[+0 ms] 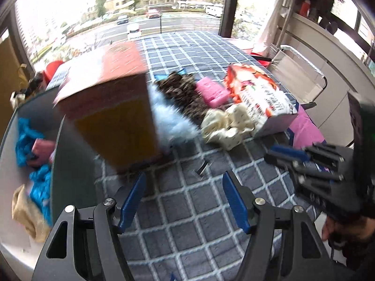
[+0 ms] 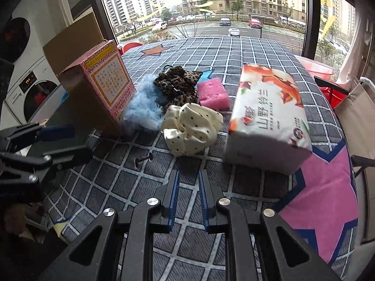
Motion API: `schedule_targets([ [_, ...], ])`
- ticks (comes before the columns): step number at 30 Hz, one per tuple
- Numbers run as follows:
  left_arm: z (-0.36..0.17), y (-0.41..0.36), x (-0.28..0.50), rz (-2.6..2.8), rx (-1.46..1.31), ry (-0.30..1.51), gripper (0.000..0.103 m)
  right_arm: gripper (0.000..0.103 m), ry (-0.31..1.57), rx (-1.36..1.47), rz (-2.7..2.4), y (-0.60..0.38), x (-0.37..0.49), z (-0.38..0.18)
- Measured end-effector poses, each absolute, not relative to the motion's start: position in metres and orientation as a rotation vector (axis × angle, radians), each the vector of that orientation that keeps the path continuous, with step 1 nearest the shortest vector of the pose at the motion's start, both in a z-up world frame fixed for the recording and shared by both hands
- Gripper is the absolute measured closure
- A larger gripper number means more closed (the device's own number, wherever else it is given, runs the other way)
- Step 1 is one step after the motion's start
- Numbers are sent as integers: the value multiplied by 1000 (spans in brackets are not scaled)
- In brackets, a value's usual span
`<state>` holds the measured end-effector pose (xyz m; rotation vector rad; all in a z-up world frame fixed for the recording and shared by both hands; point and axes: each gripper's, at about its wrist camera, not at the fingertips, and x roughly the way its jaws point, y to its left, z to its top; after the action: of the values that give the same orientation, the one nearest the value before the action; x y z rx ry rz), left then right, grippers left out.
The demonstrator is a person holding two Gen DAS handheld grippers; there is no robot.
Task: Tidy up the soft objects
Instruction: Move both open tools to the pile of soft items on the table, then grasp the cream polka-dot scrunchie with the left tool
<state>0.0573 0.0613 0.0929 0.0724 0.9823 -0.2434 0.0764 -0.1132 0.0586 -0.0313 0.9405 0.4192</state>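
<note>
Left wrist view: left gripper [image 1: 184, 199], jaws wide and empty, above the checked cloth [image 1: 187, 210]; blue fluffy piece [image 1: 168, 117] and cream scrunchie [image 1: 226, 126] lie between the box [image 1: 110, 107] and tissue pack [image 1: 262, 98].

Right wrist view: right gripper [image 2: 188, 199], jaws narrow, empty, near the scrunchie [image 2: 192, 128]; leopard fabric [image 2: 178, 84] touches the pink sponge [image 2: 213, 93].

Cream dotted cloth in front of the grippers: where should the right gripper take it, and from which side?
Probably the raised fold on top of the cream cloth, from above and the near side. It lies crumpled with puffed ridges, and its near edge is clear, while the tissue box and leopard cloth crowd the other sides.
</note>
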Motion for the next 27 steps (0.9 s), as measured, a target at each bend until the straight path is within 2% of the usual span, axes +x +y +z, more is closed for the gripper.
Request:
schedule_targets([
  [4,90,38,82,-311,76,961,32,83,934,13,418,-125,72,60],
  [6,85,22,94,-368,107,947,31,75,930,29,414,-130,69,60],
  [8,79,7,102,-395,168,940,25,37,921,40,407,-134,66,60],
  [11,67,-11,111,-405,274,927,24,36,898,40,405,-139,57,61],
  [18,34,-27,139,-402,322,974,24,36,939,71,421,-137,49,44],
  [20,26,-27,146,-421,291,998,40,36,946,73,425,-136,49,41],
  [21,24,-28,147,-443,276,1009,65,36,946,72,426,-137,48,40],
  [22,23,-27,147,-457,266,1015,76,36,947,74,427,-138,48,40],
  [24,25,-26,141,-458,262,993,84,36,948,80,422,-139,50,41],
  [27,30,-13,125,-453,236,984,86,36,941,84,412,-142,52,45],
])
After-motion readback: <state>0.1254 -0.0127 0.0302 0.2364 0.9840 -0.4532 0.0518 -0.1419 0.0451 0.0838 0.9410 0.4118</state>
